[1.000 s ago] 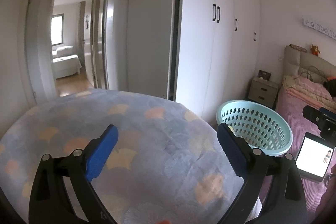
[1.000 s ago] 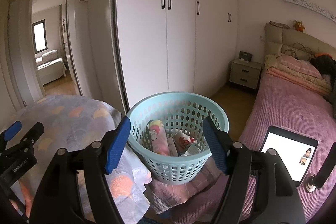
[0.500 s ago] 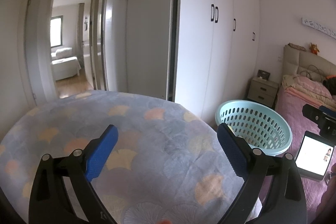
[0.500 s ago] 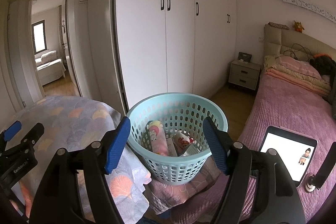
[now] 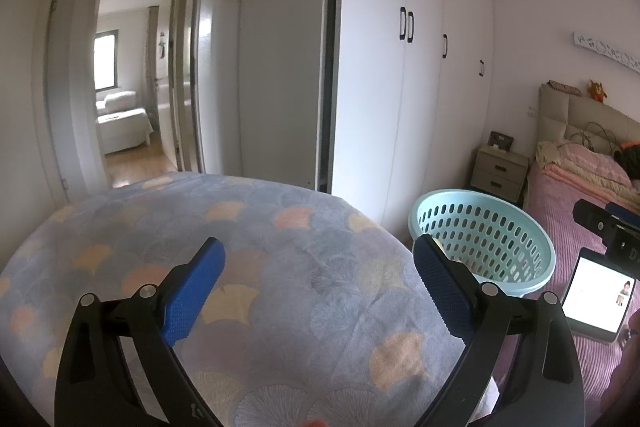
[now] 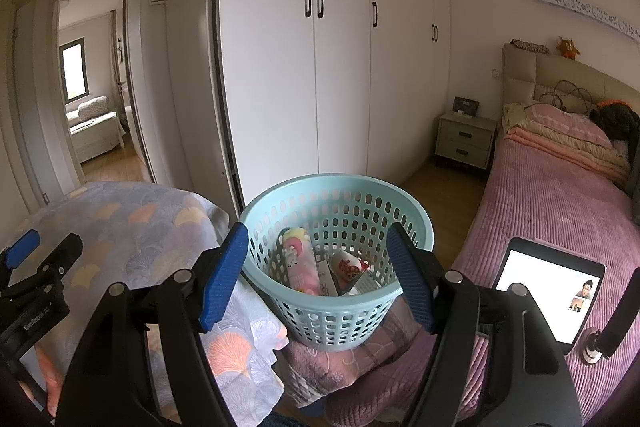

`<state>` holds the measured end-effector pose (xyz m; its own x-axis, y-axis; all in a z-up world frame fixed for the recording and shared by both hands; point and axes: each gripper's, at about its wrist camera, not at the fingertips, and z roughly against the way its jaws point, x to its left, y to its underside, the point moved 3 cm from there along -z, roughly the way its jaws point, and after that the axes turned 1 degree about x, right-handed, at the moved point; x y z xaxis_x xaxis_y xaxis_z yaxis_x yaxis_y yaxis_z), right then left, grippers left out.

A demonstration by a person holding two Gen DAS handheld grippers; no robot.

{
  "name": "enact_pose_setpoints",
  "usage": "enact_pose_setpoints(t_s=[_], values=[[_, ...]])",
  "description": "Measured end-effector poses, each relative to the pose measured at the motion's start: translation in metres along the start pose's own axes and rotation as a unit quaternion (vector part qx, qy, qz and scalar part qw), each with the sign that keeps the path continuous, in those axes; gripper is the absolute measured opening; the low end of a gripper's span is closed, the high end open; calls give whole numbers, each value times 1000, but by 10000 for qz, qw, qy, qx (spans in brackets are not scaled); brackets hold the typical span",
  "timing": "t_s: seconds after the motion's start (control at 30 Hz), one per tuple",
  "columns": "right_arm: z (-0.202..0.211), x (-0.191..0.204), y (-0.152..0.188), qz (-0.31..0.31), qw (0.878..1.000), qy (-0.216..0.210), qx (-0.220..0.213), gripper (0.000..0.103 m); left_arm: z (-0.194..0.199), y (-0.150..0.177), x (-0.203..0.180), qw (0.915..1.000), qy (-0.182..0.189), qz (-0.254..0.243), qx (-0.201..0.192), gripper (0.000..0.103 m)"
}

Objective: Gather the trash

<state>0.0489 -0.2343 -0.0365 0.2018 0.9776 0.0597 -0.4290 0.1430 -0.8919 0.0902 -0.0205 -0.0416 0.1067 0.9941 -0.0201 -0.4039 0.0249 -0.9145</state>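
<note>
Both looking forward toward the wardrobe (image 5: 404, 75); sharing the basket (image 6: 336, 323), close in the right view, farther off in the left.

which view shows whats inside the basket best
The right wrist view: it looks down into the light blue basket, showing wrappers and packets at its bottom. The left wrist view shows only its rim and perforated wall, contents hidden.

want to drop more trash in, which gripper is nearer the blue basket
Right. The right gripper hangs directly before the light blue basket, jaws framing it; the left gripper hangs over the patterned quilt beside it.
</note>
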Motion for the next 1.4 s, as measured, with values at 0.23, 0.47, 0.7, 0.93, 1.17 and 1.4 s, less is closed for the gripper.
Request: enact_pose_setpoints(t_s=[0.23,0.47,0.7,0.93,1.17,1.4], values=[[0,0,0,1,10000,6,-8,68,1,0,2,10000,8,24,-12,92],[1,0,0,0,10000,14,-4,68,1,-1,1,10000,-18,5,-43,92],[1,1,0,6,10000,2,4,68,1,-1,2,10000,-8,6,-47,92],[2,4,2,35,10000,12,16,68,1,-1,1,10000,-15,-6,-49,92],[8,1,-12,-46,9999,42,-101,68,2,-1,-1,10000,-14,-51,0,92],[11,-1,-19,-16,9994,299,-191,68,1,2,-4,9999,-26,-111,65,92]])
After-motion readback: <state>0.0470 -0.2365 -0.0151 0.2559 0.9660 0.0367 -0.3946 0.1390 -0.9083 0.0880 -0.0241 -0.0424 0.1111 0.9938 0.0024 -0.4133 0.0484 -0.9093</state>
